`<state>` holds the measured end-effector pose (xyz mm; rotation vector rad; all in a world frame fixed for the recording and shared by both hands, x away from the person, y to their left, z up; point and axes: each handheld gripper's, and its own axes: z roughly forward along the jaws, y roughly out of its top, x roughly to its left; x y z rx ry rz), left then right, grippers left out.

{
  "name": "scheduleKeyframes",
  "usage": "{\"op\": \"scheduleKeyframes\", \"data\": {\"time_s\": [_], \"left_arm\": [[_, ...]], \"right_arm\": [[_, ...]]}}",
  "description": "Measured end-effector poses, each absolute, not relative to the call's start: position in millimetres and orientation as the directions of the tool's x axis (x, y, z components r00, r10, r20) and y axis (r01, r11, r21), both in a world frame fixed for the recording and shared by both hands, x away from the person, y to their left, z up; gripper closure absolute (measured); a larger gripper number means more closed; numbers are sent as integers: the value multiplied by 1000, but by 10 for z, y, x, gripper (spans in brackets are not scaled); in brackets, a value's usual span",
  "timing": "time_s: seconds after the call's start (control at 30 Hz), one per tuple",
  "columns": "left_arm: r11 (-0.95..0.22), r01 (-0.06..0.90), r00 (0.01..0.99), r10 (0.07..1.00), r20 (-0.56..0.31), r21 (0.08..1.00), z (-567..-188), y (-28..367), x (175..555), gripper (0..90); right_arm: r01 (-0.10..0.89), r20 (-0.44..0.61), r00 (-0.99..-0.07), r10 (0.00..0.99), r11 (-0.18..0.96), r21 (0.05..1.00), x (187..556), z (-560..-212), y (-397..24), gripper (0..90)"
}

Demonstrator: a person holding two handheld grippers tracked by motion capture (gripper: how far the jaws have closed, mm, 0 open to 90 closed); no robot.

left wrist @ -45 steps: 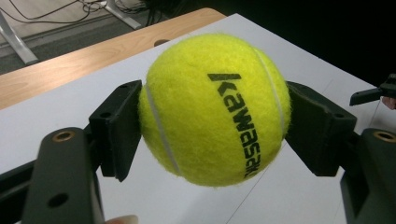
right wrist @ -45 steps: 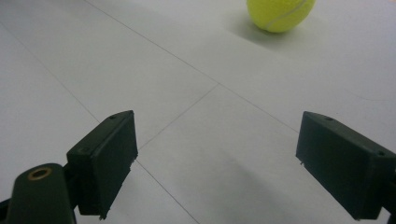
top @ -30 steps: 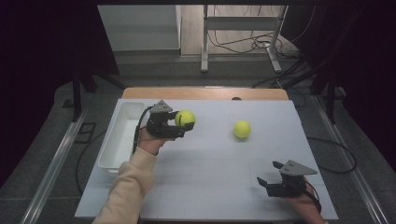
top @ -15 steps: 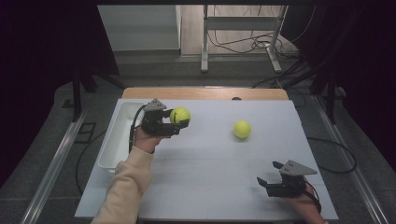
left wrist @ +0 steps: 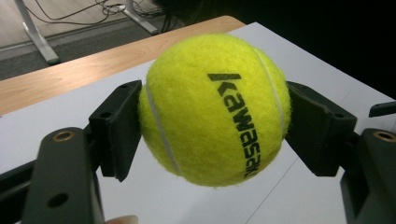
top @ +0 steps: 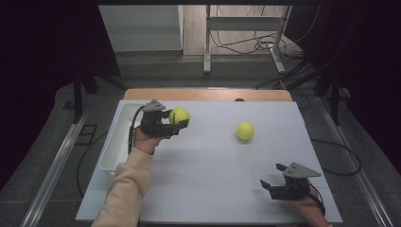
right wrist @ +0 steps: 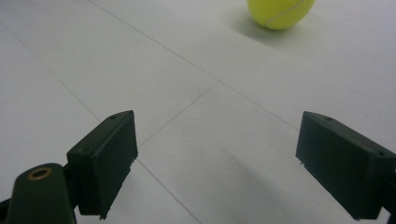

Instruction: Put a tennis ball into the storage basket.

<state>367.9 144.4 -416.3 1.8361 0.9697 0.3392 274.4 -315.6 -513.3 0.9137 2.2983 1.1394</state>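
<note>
A yellow tennis ball (top: 179,116) with black lettering is clamped between the pads of my left gripper (top: 176,119), held above the white table just right of the bin. In the left gripper view the ball (left wrist: 215,109) fills the gap between both pads (left wrist: 116,126). A second yellow tennis ball (top: 245,131) lies loose on the table's middle right. My right gripper (top: 270,175) rests low near the front right corner, open with nothing between its fingers. In the right gripper view (right wrist: 217,163) it points toward that loose ball (right wrist: 280,11), which lies well ahead.
A white rectangular bin (top: 116,142) stands along the table's left edge, beside my left hand. The white table top (top: 213,179) has a wooden strip (top: 208,94) at its far edge. Beyond it are a metal stand's legs and cables on the floor.
My left gripper has drifted slightly left toward the bin with the ball still in it. The right gripper and the loose ball have stayed put.
</note>
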Motion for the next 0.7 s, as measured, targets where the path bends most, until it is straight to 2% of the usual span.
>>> {"op": "scheduleKeyframes", "data": {"time_s": [0.7], "left_arm": [[-156,477,610,767,-198,865,-4170,1562,3697,259]], "right_arm": [[372,-76,-698,712,451,812,2743,-5133,-3156,130]]}}
